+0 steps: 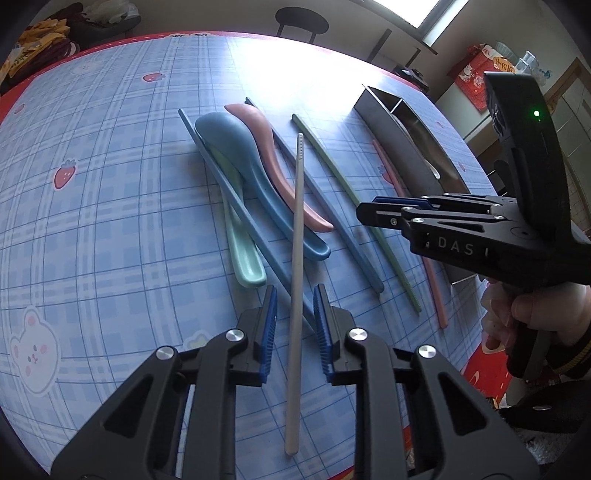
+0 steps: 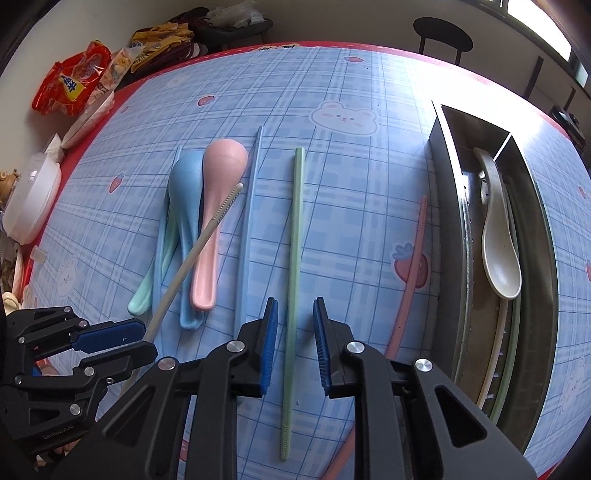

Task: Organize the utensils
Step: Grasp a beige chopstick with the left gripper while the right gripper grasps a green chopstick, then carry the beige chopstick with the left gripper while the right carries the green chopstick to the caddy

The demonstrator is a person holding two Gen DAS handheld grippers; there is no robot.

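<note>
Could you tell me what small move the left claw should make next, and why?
Probably close the left claw on the white chopstick. Its jaws stand open with the chopstick running between the blue pads, and the right wrist view shows the stick already angled up over the pink spoon. Once gripped, it could go to the metal tray, where a white spoon lies.

A round black stool (image 2: pixel 442 31) stands at the far side, before a pale wall (image 2: pixel 332 18). Bright light comes from a window (image 1: pixel 439 13) at the far right.
</note>
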